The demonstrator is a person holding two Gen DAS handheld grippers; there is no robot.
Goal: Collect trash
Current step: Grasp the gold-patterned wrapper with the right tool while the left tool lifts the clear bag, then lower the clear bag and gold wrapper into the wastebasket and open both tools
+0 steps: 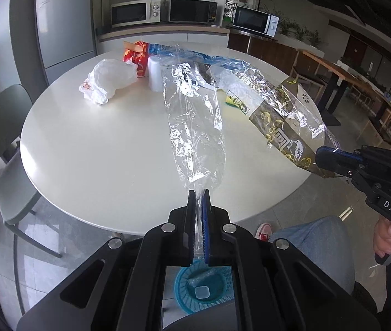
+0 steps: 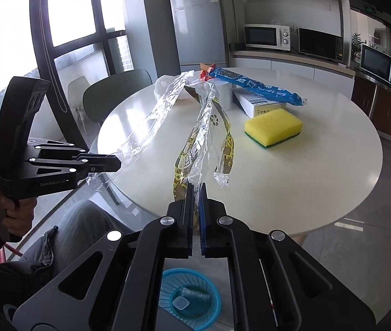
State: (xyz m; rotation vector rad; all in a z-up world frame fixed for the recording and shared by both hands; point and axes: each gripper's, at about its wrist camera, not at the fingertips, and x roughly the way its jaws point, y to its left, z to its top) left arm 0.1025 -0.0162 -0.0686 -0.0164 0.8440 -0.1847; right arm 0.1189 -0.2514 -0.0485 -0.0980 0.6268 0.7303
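Above the round table (image 1: 99, 151), left gripper (image 1: 198, 193) clamps clear wrapper (image 1: 195, 127), right gripper (image 2: 197, 186) clamps printed wrapper (image 2: 192, 149), sponge (image 2: 274, 127) plain only from right wrist.

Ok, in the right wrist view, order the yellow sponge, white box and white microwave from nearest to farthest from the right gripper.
1. Yellow sponge: on the round table, ahead and to the right of the right gripper.
2. White box: just behind the sponge, under the blue wrapper.
3. White microwave: on the far counter beyond the table.
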